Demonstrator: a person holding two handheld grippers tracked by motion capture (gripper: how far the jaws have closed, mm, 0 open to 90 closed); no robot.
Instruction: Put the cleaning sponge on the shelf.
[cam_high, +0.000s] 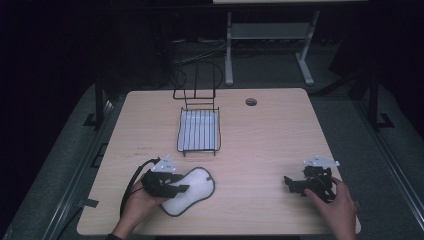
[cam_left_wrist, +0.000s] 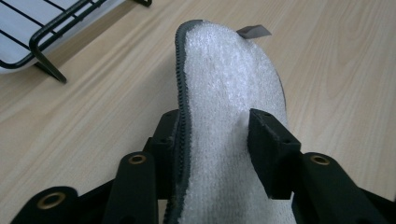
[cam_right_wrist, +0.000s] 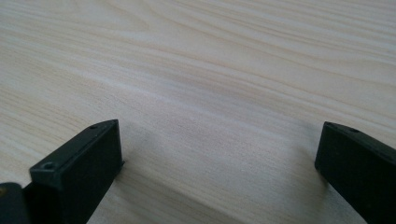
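Note:
A white fluffy pad (cam_high: 195, 187) with a dark stitched border lies at the table's near left. My left gripper (cam_high: 178, 188) reaches over its near end from the left. In the left gripper view the pad (cam_left_wrist: 224, 79) runs between the jaws of the left gripper (cam_left_wrist: 215, 126). Its left border is curled up against one jaw and the other jaw presses into the white pile. A small grey tag (cam_left_wrist: 253, 31) sticks out at the pad's far end. My right gripper (cam_high: 291, 184) rests at the near right, and in the right gripper view its jaws (cam_right_wrist: 219, 135) stand wide apart over bare wood.
A black wire rack (cam_high: 199, 149) with a white liner stands at the middle of the table (cam_high: 270, 135), beyond the pad; its corner (cam_left_wrist: 42, 39) is close to the pad's far left. A round cable hole (cam_high: 251, 102) sits at the back.

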